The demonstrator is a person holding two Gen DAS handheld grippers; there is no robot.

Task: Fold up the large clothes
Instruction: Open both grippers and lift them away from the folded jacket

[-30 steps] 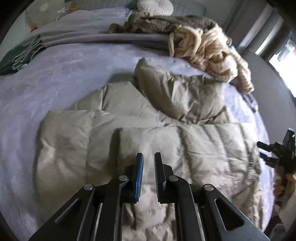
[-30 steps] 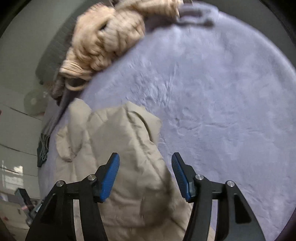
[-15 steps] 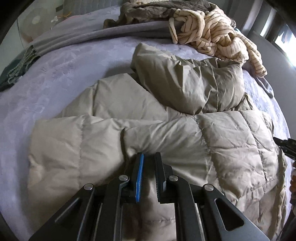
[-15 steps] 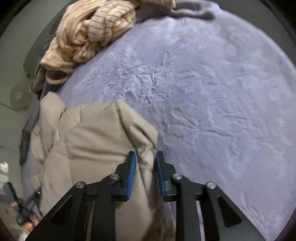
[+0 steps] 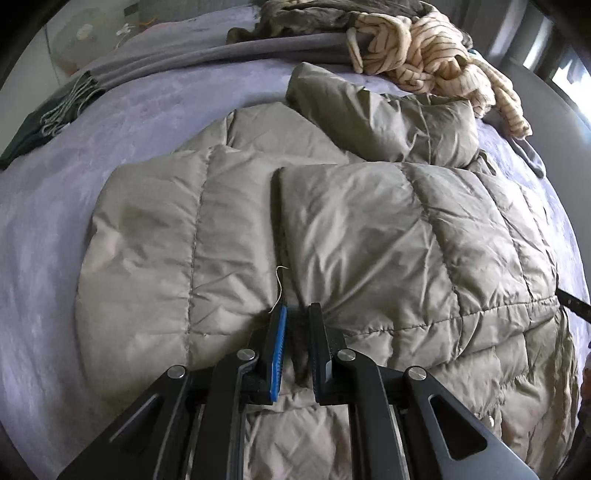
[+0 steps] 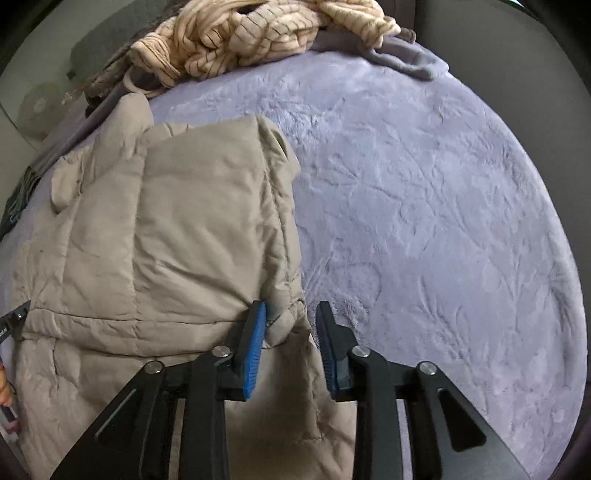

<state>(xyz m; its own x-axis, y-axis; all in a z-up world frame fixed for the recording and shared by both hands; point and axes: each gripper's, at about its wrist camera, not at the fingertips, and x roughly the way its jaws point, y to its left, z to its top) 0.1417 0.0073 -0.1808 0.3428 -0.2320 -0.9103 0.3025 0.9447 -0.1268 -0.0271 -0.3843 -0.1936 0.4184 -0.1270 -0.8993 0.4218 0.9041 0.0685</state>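
Beige quilted puffer jacket (image 5: 369, 236) lies folded, creased, on lilac bedspread (image 6: 424, 206).

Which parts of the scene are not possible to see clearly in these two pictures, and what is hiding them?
- Left wrist view: the near hem of the beige puffer jacket is covered by the left gripper and its black frame.
- Right wrist view: the jacket fabric under the right gripper is hidden by the frame, and the picture's left edge cuts off the jacket.
- Both views: the striped cream garment is cut by the top edge.
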